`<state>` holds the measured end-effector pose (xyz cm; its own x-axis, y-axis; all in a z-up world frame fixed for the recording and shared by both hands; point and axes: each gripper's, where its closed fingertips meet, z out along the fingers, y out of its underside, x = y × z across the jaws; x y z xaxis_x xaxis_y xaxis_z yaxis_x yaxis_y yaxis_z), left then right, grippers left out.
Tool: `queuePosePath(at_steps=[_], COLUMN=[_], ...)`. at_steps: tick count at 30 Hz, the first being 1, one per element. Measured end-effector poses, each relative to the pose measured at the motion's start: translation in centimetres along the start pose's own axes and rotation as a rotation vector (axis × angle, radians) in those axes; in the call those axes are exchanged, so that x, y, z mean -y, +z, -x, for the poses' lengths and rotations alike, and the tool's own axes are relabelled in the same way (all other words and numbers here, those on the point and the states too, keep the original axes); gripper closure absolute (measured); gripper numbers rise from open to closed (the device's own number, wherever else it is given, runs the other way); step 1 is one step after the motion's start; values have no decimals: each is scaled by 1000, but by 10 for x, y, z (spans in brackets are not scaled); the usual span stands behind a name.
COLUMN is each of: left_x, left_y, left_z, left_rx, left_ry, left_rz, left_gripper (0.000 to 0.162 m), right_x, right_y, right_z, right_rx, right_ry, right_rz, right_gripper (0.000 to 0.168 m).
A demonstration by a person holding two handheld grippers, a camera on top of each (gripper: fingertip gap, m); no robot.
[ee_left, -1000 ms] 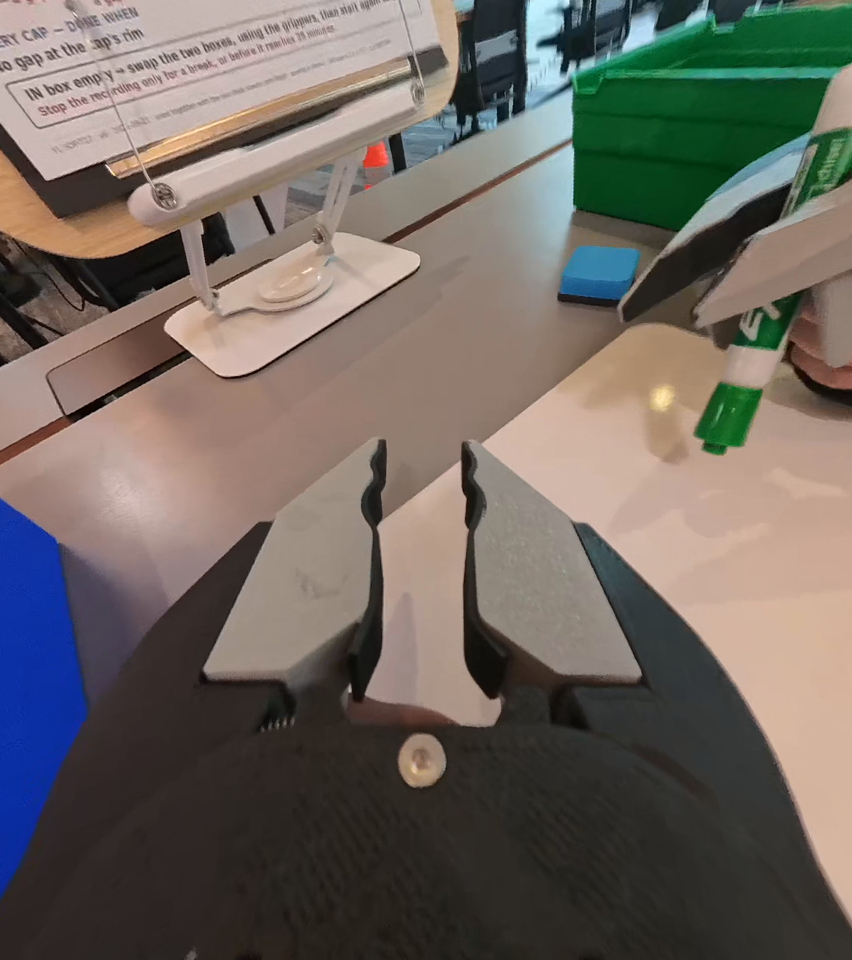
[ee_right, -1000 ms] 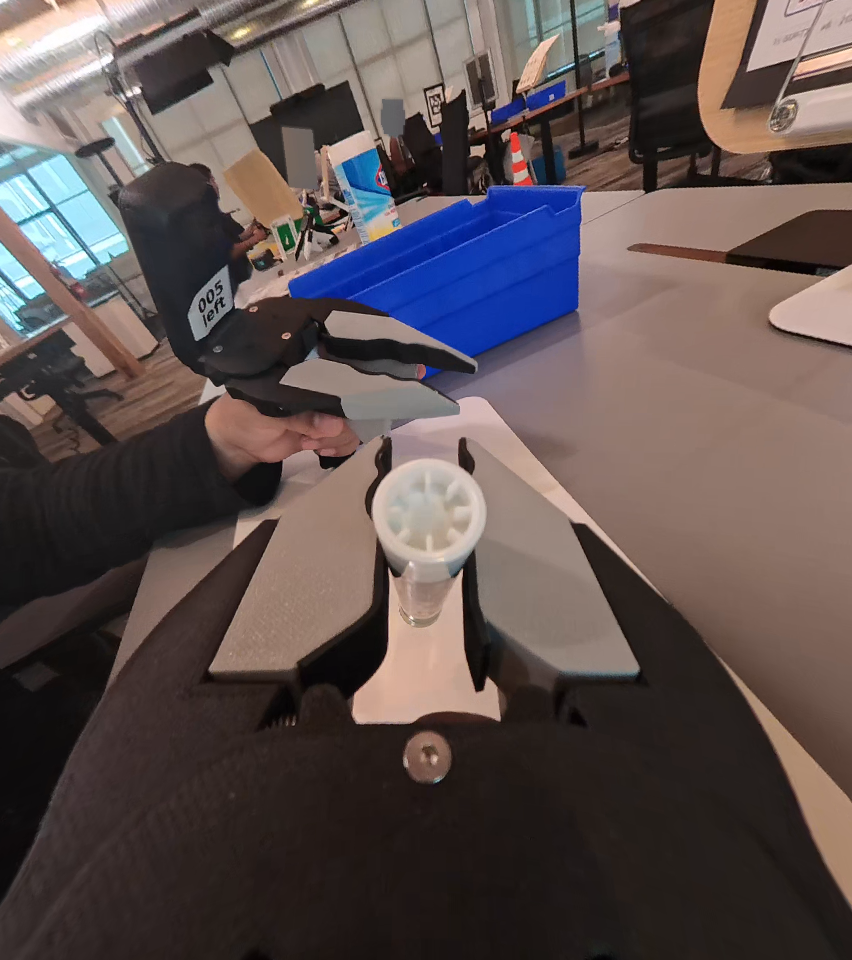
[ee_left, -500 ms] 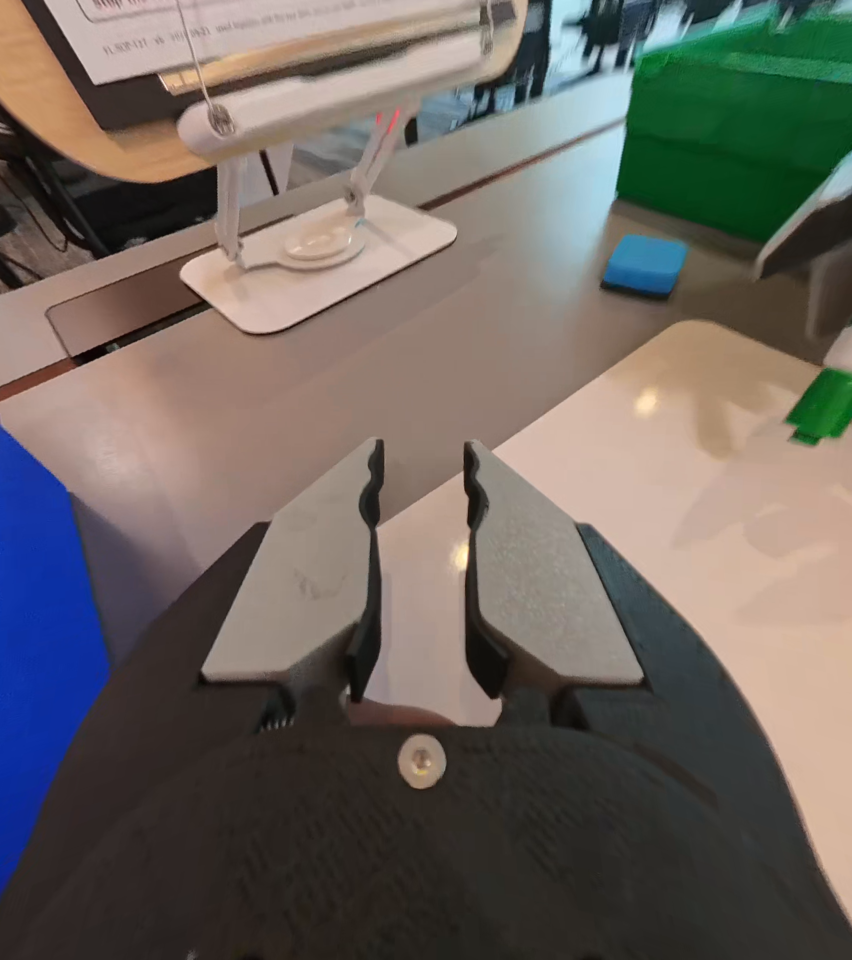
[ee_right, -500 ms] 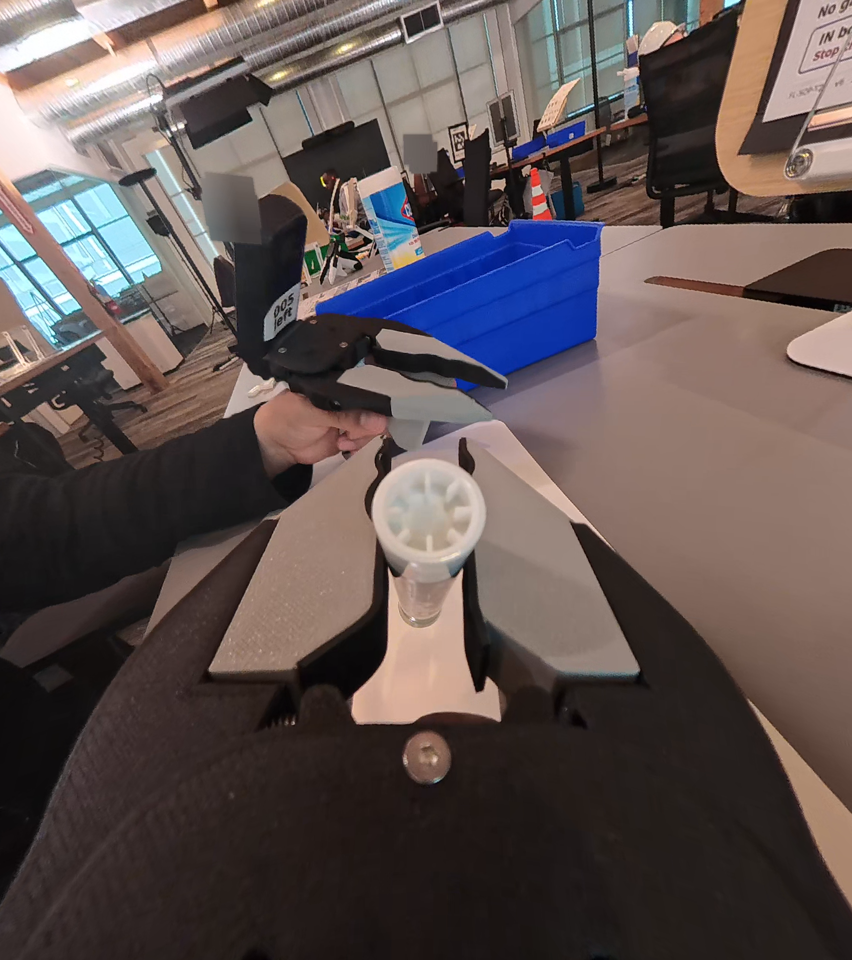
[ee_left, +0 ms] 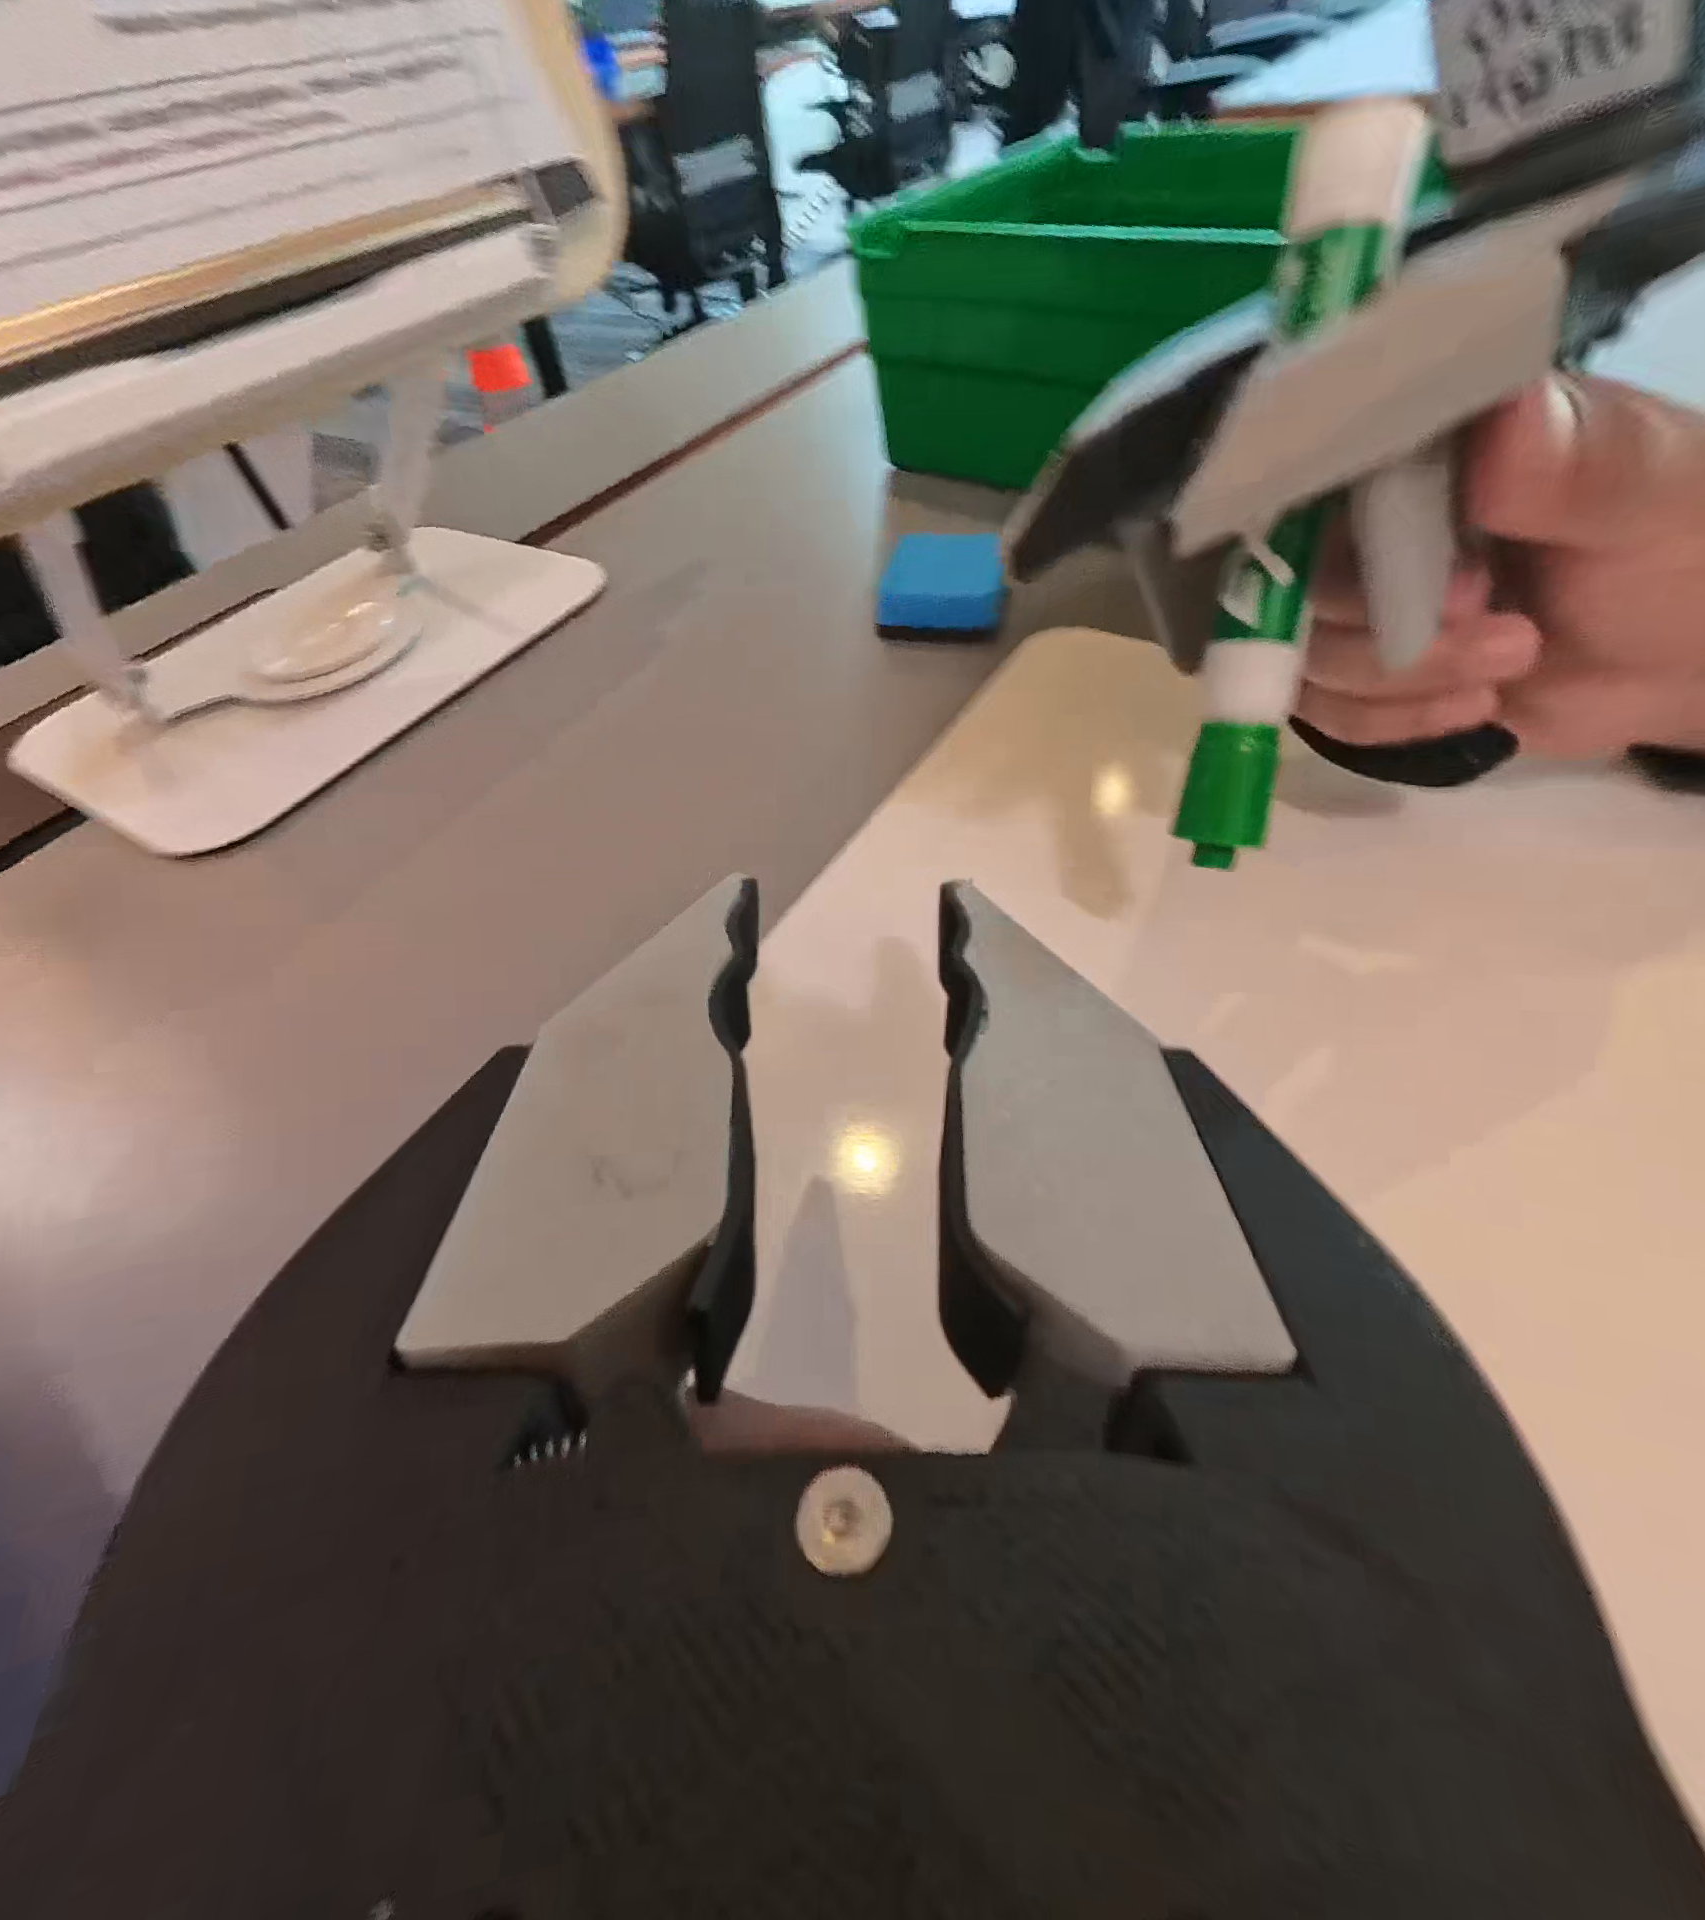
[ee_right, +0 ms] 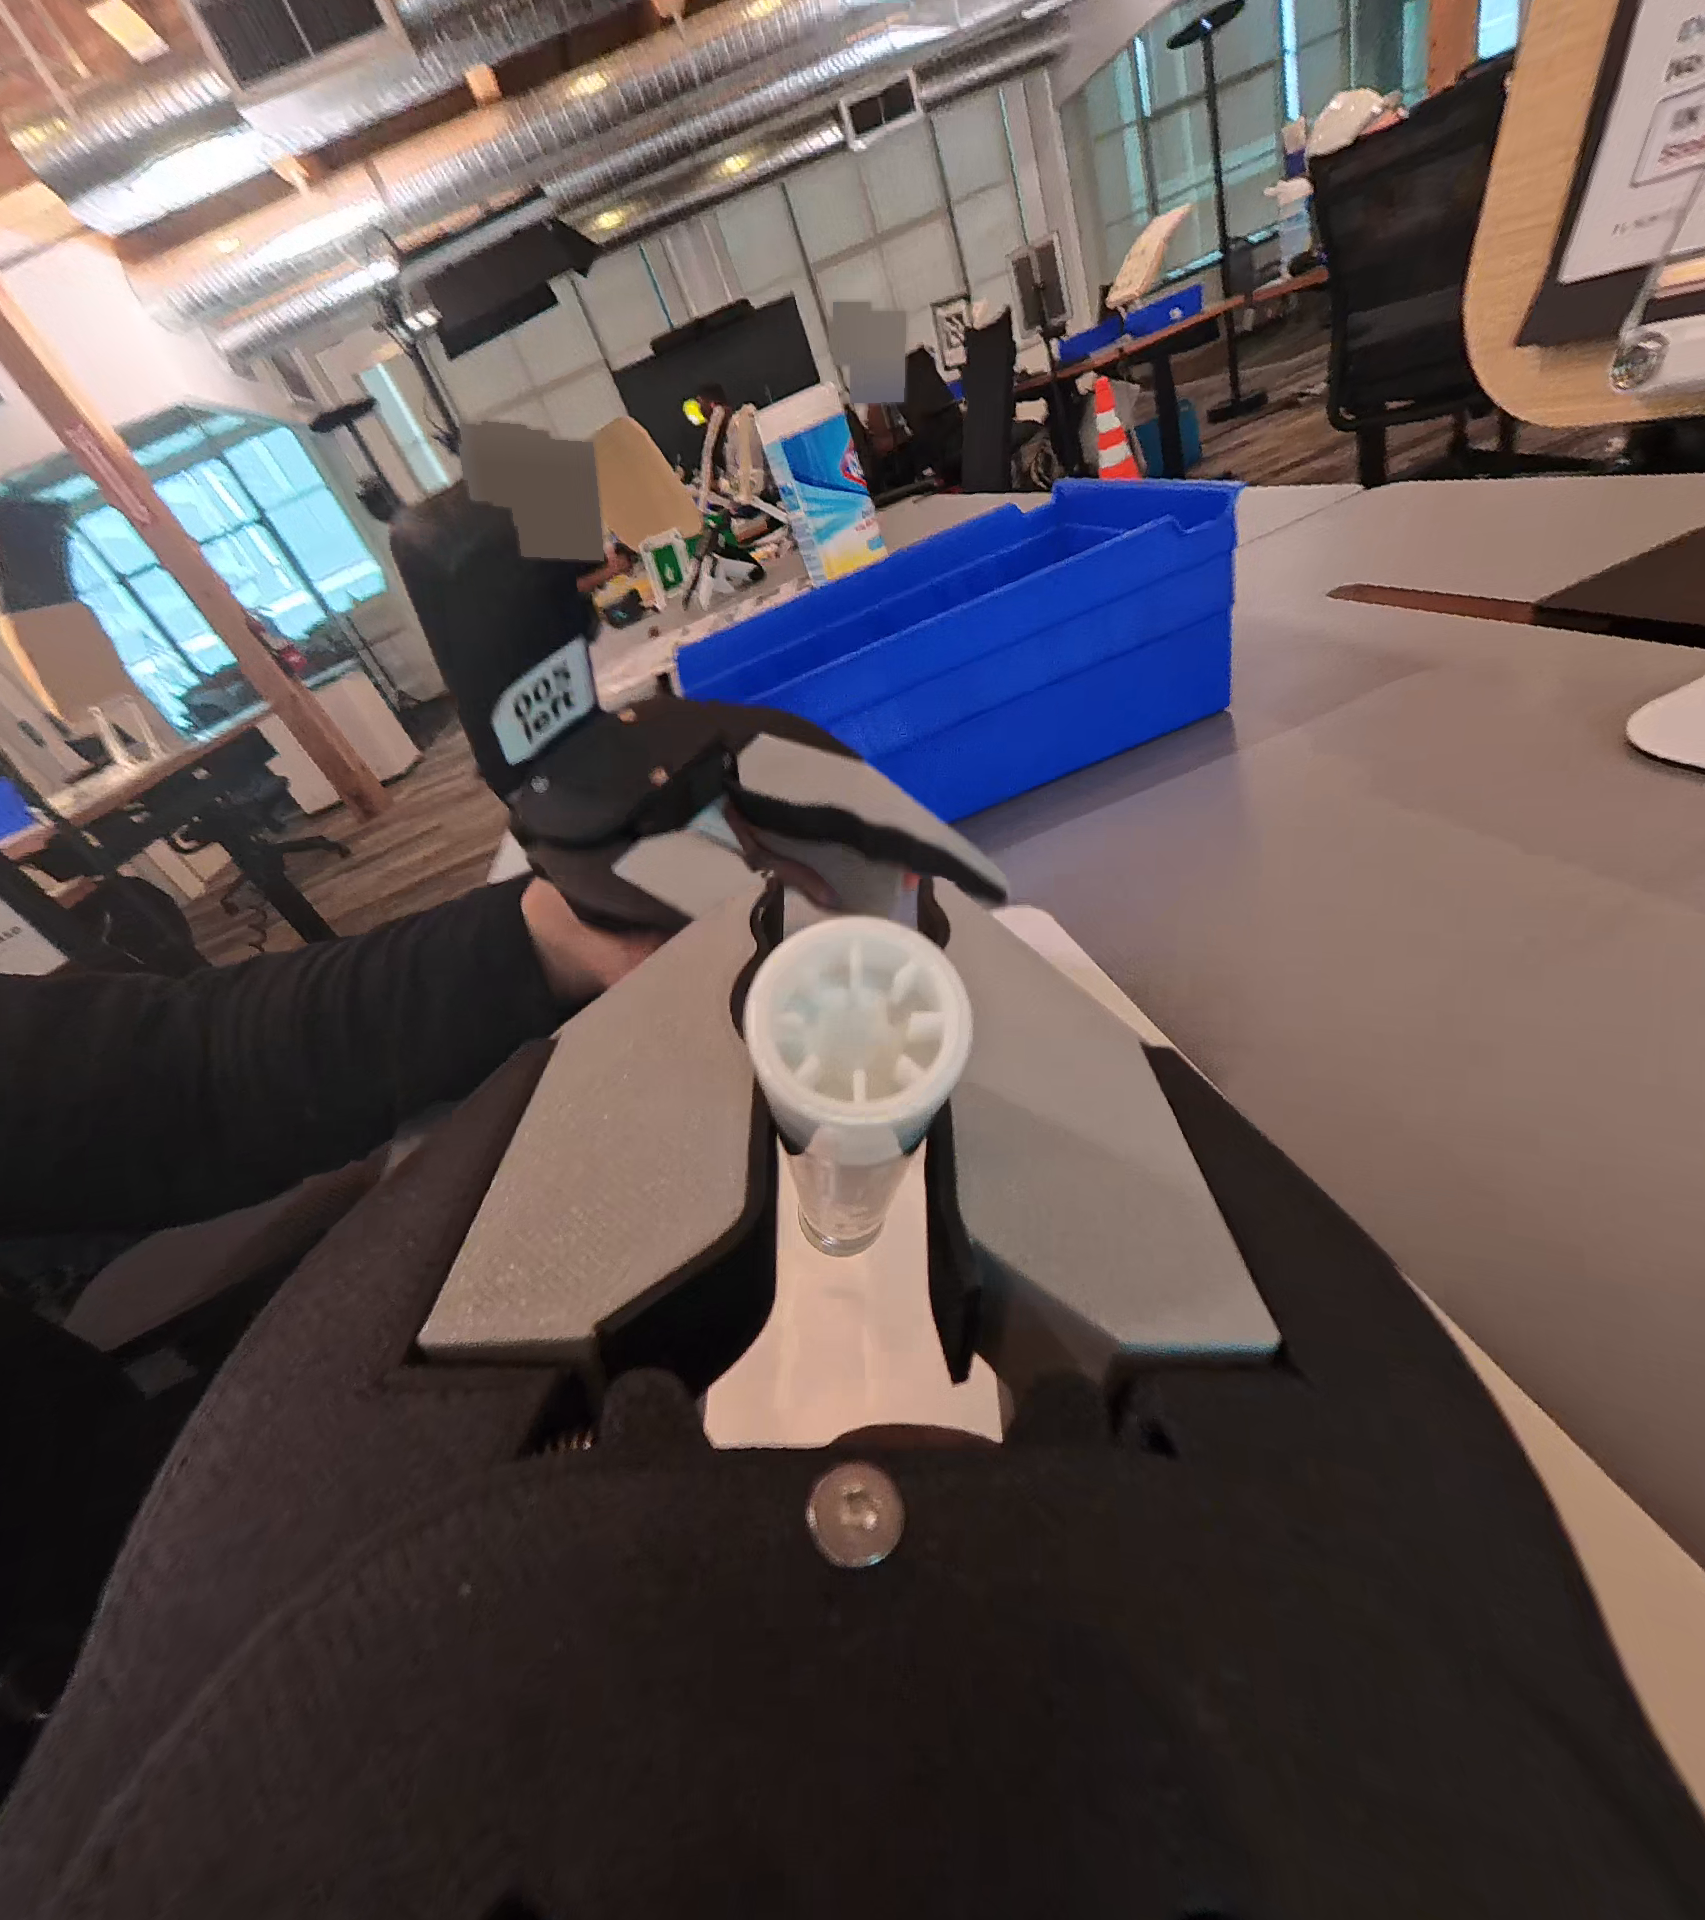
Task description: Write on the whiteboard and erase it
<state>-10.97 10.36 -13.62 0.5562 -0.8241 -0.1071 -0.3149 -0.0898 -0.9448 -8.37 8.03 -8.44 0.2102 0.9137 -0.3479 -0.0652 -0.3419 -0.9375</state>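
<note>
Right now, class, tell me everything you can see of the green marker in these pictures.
The marker is a whiteboard pen with a white barrel, a green printed band and a green plastic nib end, uncapped. The right gripper clamps it mid-barrel, so it hangs nearly upright, tilted slightly, nib down just above the glossy whiteboard, apparently not touching. In the right wrist view its ribbed white butt end points at the camera.

A long grey table [ee_left: 204, 1039] carries everything. A glossy white whiteboard [ee_left: 1399, 1143] lies flat on it, rounded corner toward the far side. Just beyond that corner rests a small blue eraser [ee_left: 941, 601], and behind the eraser stands a green bin [ee_left: 1066, 343]. Off to the left sits the flat white base of a document stand [ee_left: 308, 686]. A blue bin [ee_right: 983, 644] stands on the table's left end.
</note>
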Motion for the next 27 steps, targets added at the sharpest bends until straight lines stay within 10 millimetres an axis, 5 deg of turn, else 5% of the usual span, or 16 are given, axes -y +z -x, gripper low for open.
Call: queuePosePath(at_steps=[4,7,12,16,19,27], left_x=[7,8,11,21,32,37], left_y=[7,7,-2,-1,-4,-20], left_z=[-51,-67,-78,-89,-95,-80], left_rx=[-173,-237,-326,-369,-393,-372], left_ry=[53,54,15,-27,-22,20], left_rz=[11,22,15,-30,-89,-128], left_gripper=[128,123,120,120,143,147], right_x=[7,14,21,28,22,8], right_y=[5,3,-1,1,8,7], right_z=[15,19,20,40,50,53], right_rx=[43,34,61,167,182,183], right_ry=[-14,-31,8,23,-25,-139], right_rz=[-30,-63,-110,-156,-122,-20], right_gripper=[144,145,145,145,145,145])
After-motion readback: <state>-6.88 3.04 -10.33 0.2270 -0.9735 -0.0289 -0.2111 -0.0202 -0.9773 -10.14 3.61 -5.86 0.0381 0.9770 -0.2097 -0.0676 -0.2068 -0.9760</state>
